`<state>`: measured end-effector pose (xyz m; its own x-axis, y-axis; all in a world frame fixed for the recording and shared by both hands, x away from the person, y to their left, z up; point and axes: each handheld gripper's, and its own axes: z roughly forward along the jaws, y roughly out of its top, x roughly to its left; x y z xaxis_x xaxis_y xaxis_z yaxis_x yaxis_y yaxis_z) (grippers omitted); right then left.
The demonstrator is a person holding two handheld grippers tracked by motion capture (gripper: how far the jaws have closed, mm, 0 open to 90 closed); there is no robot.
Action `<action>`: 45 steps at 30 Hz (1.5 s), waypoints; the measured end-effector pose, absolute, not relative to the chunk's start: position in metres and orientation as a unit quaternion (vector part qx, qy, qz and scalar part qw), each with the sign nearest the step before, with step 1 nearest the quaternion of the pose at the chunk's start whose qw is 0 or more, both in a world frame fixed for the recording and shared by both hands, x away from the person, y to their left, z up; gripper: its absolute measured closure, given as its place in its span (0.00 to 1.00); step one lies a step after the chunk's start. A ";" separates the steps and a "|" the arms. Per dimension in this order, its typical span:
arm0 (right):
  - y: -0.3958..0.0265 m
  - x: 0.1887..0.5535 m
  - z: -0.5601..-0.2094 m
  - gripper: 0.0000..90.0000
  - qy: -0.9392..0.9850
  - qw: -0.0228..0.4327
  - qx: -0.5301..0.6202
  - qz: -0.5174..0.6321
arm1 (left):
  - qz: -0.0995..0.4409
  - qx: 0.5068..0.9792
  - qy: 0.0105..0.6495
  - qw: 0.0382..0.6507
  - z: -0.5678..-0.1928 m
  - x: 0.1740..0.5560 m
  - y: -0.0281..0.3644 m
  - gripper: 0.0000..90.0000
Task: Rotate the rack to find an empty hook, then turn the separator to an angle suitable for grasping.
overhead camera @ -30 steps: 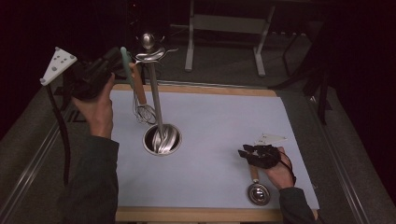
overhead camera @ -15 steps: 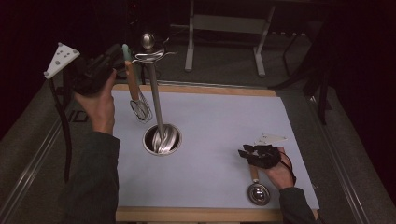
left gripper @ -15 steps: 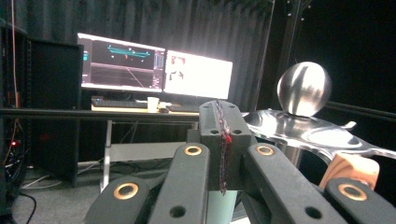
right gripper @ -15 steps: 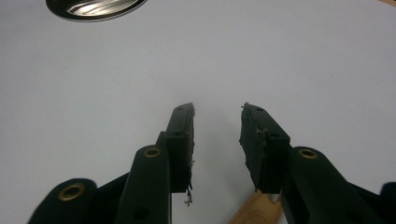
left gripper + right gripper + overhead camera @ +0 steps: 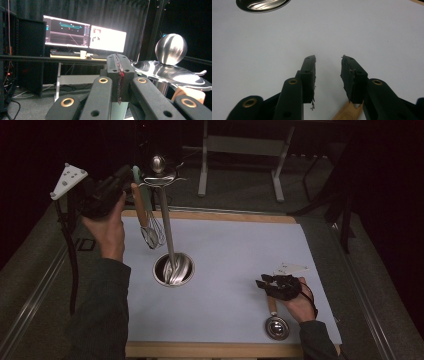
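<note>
A steel utensil stand point(image 5: 167, 227) rises from a round base point(image 5: 173, 269) on the white mat, topped by a hooked disc and a ball point(image 5: 171, 48). High at its left, my left gripper point(image 5: 127, 172) is shut on the teal top end of a whisk point(image 5: 145, 217), whose wooden handle point(image 5: 190, 92) and wire head hang down beside the pole. At the right front, my right gripper point(image 5: 265, 282) rests low with its jaws apart point(image 5: 328, 60). A wooden handle point(image 5: 347, 112) of a round-headed metal utensil point(image 5: 276, 327) lies under it.
The white mat point(image 5: 240, 255) covers a wood-edged table. Grey floor, a dark rail at the left and metal frame legs point(image 5: 202, 165) lie beyond it. Two lit monitors point(image 5: 85, 35) stand behind the stand. The stand's base point(image 5: 262, 5) lies ahead of my right gripper.
My left hand has risen slightly and drifted right with the whisk, bringing its top nearer the stand's disc. The right gripper has stayed put.
</note>
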<state>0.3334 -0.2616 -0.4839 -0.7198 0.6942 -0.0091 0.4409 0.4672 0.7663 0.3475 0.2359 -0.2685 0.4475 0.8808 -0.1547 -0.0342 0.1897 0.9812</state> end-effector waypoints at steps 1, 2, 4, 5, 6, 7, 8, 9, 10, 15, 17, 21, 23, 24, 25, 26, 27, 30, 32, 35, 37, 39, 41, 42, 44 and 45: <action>-0.262 0.333 -0.484 0.70 0.841 0.163 0.338 0.391 | 0.346 0.535 0.397 0.661 -0.269 0.347 0.236 1.00; -0.262 0.334 -0.484 0.70 0.840 0.163 0.339 0.391 | 0.346 0.536 0.397 0.659 -0.269 0.348 0.237 1.00; -0.262 0.334 -0.484 0.70 0.840 0.164 0.339 0.391 | 0.346 0.536 0.399 0.659 -0.270 0.347 0.238 1.00; -0.263 0.334 -0.484 0.70 0.839 0.165 0.340 0.391 | 0.346 0.535 0.399 0.660 -0.270 0.346 0.238 1.00; -0.263 0.334 -0.484 0.70 0.839 0.165 0.340 0.392 | 0.347 0.536 0.398 0.658 -0.271 0.346 0.239 1.00; -0.264 0.334 -0.484 0.69 0.839 0.165 0.340 0.392 | 0.348 0.536 0.398 0.659 -0.271 0.345 0.239 1.00; -0.264 0.334 -0.484 0.69 0.839 0.165 0.342 0.391 | 0.349 0.536 0.398 0.657 -0.271 0.345 0.240 1.00; -0.264 0.334 -0.485 0.69 0.839 0.165 0.342 0.390 | 0.350 0.537 0.398 0.657 -0.271 0.344 0.241 0.99; -0.265 0.334 -0.485 0.69 0.839 0.165 0.343 0.389 | 0.351 0.537 0.398 0.656 -0.271 0.344 0.242 0.99; -0.268 0.335 -0.485 0.69 0.837 0.166 0.346 0.389 | 0.354 0.540 0.400 0.650 -0.273 0.342 0.246 0.99; -0.271 0.334 -0.484 0.69 0.834 0.168 0.352 0.391 | 0.354 0.537 0.402 0.652 -0.272 0.341 0.250 0.99; -0.274 0.333 -0.482 0.69 0.831 0.170 0.354 0.394 | 0.359 0.536 0.401 0.651 -0.271 0.337 0.252 0.99; -0.276 0.332 -0.481 0.69 0.830 0.171 0.355 0.394 | 0.365 0.537 0.399 0.647 -0.272 0.336 0.254 0.98; -0.277 0.332 -0.481 0.68 0.829 0.171 0.357 0.395 | 0.367 0.535 0.400 0.647 -0.273 0.335 0.255 0.97; -0.278 0.333 -0.481 0.68 0.828 0.171 0.358 0.396 | 0.366 0.533 0.402 0.648 -0.275 0.335 0.257 0.97; -0.278 0.333 -0.481 0.68 0.828 0.171 0.358 0.396 | 0.366 0.533 0.402 0.648 -0.275 0.335 0.257 0.97; -0.278 0.333 -0.480 0.68 0.827 0.171 0.359 0.396 | 0.366 0.533 0.402 0.648 -0.275 0.335 0.257 0.97; -0.280 0.334 -0.481 0.68 0.827 0.170 0.362 0.395 | 0.368 0.534 0.405 0.644 -0.287 0.330 0.263 0.97; -0.280 0.334 -0.482 0.68 0.827 0.170 0.364 0.393 | 0.368 0.535 0.404 0.644 -0.292 0.326 0.265 0.96; -0.281 0.333 -0.481 0.68 0.826 0.173 0.364 0.395 | 0.373 0.541 0.405 0.636 -0.302 0.318 0.268 0.95; -0.281 0.332 -0.479 0.67 0.825 0.175 0.364 0.396 | 0.377 0.542 0.408 0.631 -0.310 0.311 0.268 0.95; -0.282 0.331 -0.478 0.67 0.825 0.177 0.363 0.396 | 0.379 0.549 0.409 0.623 -0.319 0.307 0.268 0.94; -0.283 0.332 -0.476 0.67 0.826 0.181 0.362 0.393 | 0.377 0.550 0.410 0.623 -0.327 0.302 0.270 0.94; -0.284 0.332 -0.475 0.67 0.825 0.181 0.363 0.393 | 0.378 0.551 0.410 0.620 -0.331 0.301 0.270 0.93; -0.285 0.331 -0.472 0.67 0.827 0.183 0.362 0.390 | 0.378 0.550 0.411 0.621 -0.338 0.297 0.271 0.93; -0.286 0.331 -0.471 0.68 0.828 0.185 0.360 0.388 | 0.378 0.550 0.413 0.620 -0.341 0.296 0.271 0.92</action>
